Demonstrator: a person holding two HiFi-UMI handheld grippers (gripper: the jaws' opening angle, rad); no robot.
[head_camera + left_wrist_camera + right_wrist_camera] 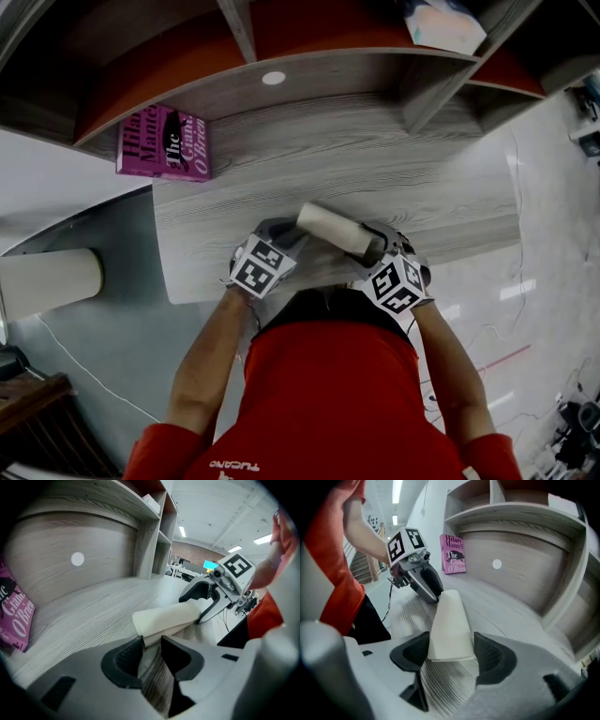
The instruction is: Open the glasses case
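A cream glasses case (333, 228) lies on the wood-grain desk (375, 159) close to the front edge, and I hold one end in each gripper. At the left end, my left gripper (277, 231) pinches the thin lower edge of the case (164, 618), with its jaws (151, 644) closed on that edge. My right gripper (380, 246) takes the other, wider end. In the right gripper view the case (450, 620) fills the gap, and the pads of my right gripper (451, 648) touch both sides. The case looks closed.
A pink book (164, 142) leans against the back panel at the far left of the desk. Shelf compartments rise behind, one holding a tissue box (445, 23). A white cylinder (47, 281) stands off the desk to the left. The desk's front edge is right under my grippers.
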